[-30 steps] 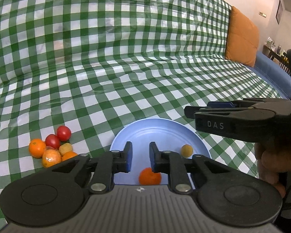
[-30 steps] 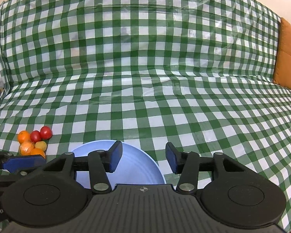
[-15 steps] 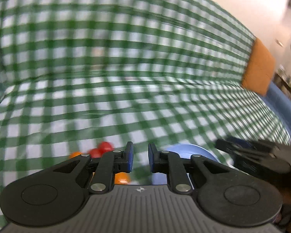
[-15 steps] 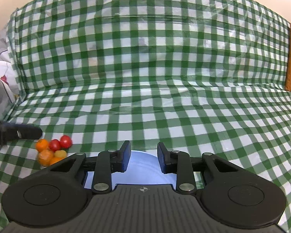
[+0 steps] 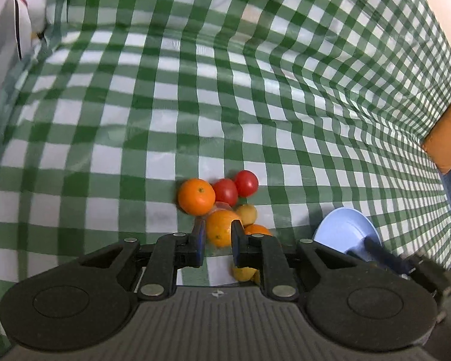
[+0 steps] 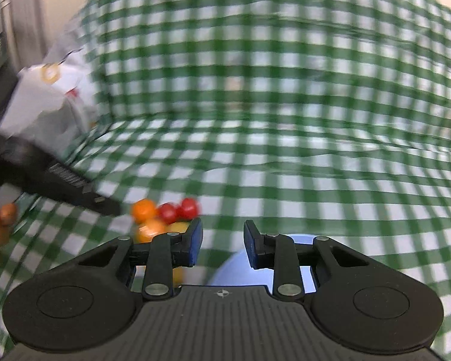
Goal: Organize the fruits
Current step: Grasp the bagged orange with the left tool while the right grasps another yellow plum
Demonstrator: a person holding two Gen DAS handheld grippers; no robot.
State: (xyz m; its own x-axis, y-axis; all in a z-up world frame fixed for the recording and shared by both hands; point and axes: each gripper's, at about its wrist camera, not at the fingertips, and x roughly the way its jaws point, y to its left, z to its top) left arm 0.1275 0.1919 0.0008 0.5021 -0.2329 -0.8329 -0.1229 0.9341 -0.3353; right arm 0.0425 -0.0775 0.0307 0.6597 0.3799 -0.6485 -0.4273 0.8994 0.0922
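Note:
A pile of fruit lies on the green checked cloth: an orange [image 5: 196, 196], two red tomatoes [image 5: 246, 183], a yellow fruit [image 5: 247, 214] and more oranges. My left gripper [image 5: 218, 234] is over the pile, its jaws apart on either side of an orange [image 5: 221, 230]; I cannot tell whether the pads touch it. The light blue plate [image 5: 345, 231] lies to the right. In the blurred right wrist view my right gripper [image 6: 221, 239] is open and empty above the plate [image 6: 240, 270], with the pile [image 6: 162, 213] to its left.
A white bag [image 6: 45, 105] stands at the far left of the sofa. An orange cushion [image 5: 448, 132] sits at the far right. The cloth rises up the sofa back behind the fruit. The left gripper's body [image 6: 60, 177] crosses the right wrist view.
My left gripper has swung left from over the plate to the fruit pile, with its jaws a little wider. My right gripper has turned left, its jaws narrowing then widening again.

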